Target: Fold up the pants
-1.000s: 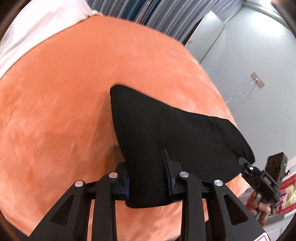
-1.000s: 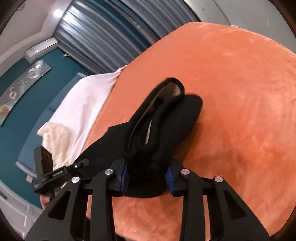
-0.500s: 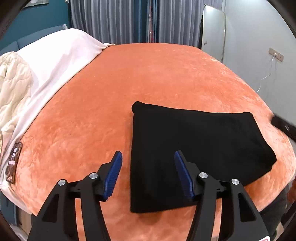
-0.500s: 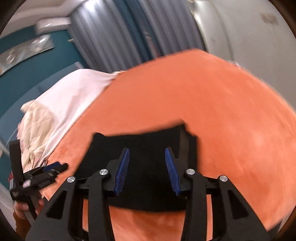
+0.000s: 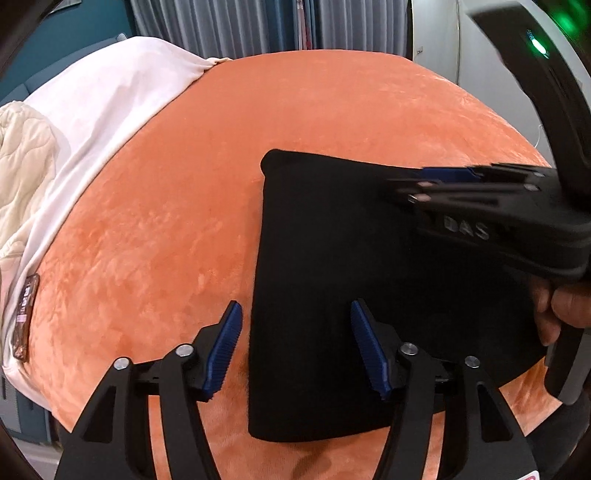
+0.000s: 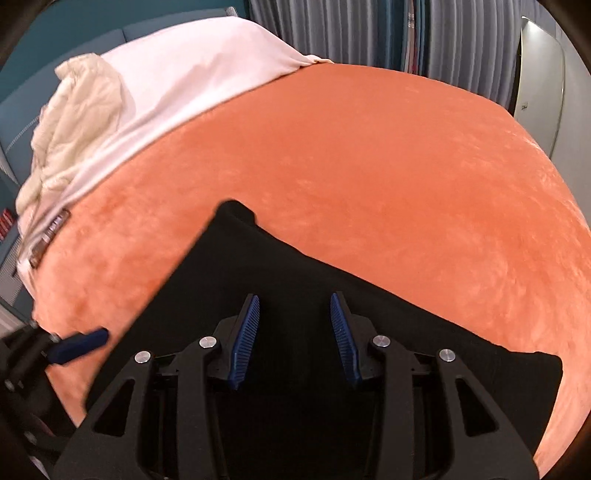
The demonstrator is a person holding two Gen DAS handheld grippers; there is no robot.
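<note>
The black pants [image 5: 332, 251] lie folded into a flat rectangle on the orange bed cover [image 5: 166, 229]. My left gripper [image 5: 295, 339] is open and empty above the near left edge of the pants. My right gripper [image 6: 294, 330] is open and empty over the pants [image 6: 295, 266]. The right gripper also shows in the left wrist view [image 5: 461, 188], hovering over the far right part of the pants. The left gripper's blue fingertip [image 6: 79, 341] shows at the left edge of the right wrist view.
A white sheet [image 5: 103, 96] and a cream quilt [image 5: 22, 158] lie at the head of the bed on the left. A small dark packet [image 5: 24, 325] lies at the sheet's edge. Grey curtains [image 6: 369, 33] hang behind the bed.
Both grippers let go of the pants and opened. The pants dropped flat onto the cover. My right gripper has swung in over the pants, close to the left gripper.
</note>
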